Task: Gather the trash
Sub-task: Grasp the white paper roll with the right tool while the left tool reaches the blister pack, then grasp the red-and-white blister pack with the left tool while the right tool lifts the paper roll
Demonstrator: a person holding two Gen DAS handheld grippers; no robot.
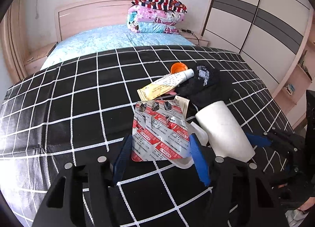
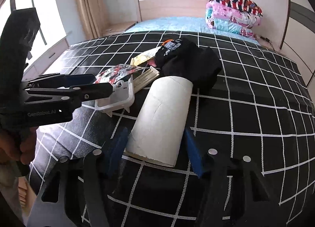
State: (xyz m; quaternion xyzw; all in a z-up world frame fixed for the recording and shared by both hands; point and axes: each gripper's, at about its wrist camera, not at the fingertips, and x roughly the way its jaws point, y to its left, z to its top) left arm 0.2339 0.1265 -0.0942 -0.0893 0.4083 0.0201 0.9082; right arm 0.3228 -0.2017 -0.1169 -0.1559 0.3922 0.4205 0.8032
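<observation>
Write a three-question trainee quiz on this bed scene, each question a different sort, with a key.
1. True or false: the white cardboard tube stands upright on the black checked bedspread.
2. Which item lies between the left gripper fingers?
A. the silver-and-red foil blister pack
B. the orange round lid
C. the yellow-and-white squeeze tube
3. Fill in: the right gripper has a blue pad on either side of the white cardboard ____.

Key: 1 false, it lies on its side; 2 A; 3 tube.
</observation>
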